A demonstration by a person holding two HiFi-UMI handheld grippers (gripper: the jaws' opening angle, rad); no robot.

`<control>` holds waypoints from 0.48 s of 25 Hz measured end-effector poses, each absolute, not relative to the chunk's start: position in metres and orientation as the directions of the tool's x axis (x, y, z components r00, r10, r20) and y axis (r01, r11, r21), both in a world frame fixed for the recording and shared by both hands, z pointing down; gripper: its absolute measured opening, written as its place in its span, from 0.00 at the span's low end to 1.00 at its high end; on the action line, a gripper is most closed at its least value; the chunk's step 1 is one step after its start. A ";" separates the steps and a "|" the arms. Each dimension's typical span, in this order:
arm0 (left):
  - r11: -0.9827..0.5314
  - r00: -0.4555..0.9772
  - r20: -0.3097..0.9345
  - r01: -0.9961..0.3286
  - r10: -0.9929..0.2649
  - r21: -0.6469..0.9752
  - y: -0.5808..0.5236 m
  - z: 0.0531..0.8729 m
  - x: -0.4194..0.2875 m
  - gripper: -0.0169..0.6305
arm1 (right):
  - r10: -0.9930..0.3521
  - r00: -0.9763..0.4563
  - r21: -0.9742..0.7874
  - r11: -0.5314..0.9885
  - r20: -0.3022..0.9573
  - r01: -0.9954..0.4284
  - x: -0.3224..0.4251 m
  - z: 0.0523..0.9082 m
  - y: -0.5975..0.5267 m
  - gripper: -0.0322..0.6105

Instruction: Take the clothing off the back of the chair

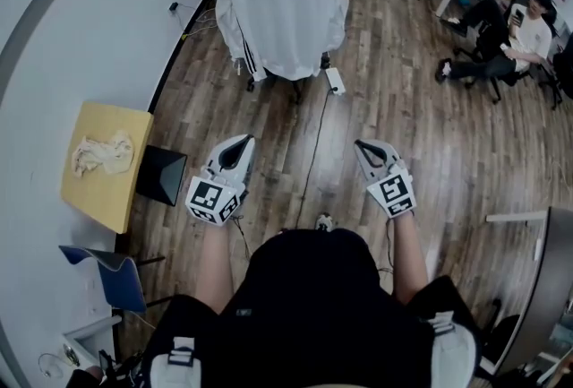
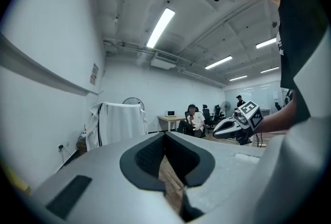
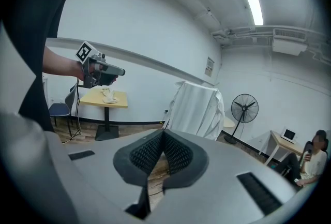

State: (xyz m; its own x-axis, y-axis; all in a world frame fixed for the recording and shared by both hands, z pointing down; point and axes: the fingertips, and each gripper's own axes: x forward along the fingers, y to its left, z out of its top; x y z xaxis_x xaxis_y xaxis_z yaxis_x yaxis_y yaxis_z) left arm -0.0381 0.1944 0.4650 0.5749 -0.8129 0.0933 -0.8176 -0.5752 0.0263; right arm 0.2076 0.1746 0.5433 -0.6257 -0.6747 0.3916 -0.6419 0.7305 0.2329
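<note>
White jacket (image 1: 285, 14) over chair (image 1: 296, 89) back: prob. soft, light; grab at top edge. Left gripper (image 1: 239, 142) & right gripper (image 1: 363, 147) pressed together, empty.

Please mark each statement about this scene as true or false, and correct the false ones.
1. The white garment hangs over the back of the chair. True.
2. The left gripper grips the garment. False: its jaws are shut on nothing, well short of the chair.
3. The right gripper has its jaws wide open. False: they are shut, with nothing between them.
4. A crumpled cloth lies on the yellow table. True.
</note>
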 end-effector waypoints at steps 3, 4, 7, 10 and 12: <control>-0.544 0.544 0.106 -0.839 -0.833 0.025 0.192 0.468 -0.034 0.03 | -0.656 -0.645 0.221 0.748 0.393 -0.626 0.213 0.548 0.165 0.04; -0.535 0.534 0.109 -0.844 -0.838 0.022 0.191 0.469 -0.033 0.03 | -0.648 -0.652 0.216 0.755 0.394 -0.619 0.214 0.550 0.162 0.04; -0.505 0.503 0.119 -0.863 -0.856 0.017 0.191 0.470 -0.028 0.02 | -0.620 -0.681 0.200 0.779 0.389 -0.595 0.215 0.554 0.155 0.04; -0.475 0.472 0.122 -0.880 -0.873 0.008 0.189 0.471 -0.023 0.03 | -0.597 -0.703 0.194 0.798 0.387 -0.570 0.219 0.558 0.148 0.04; -0.459 0.455 0.119 -0.889 -0.883 -0.004 0.187 0.470 -0.020 0.02 | -0.585 -0.714 0.196 0.807 0.384 -0.557 0.222 0.561 0.142 0.04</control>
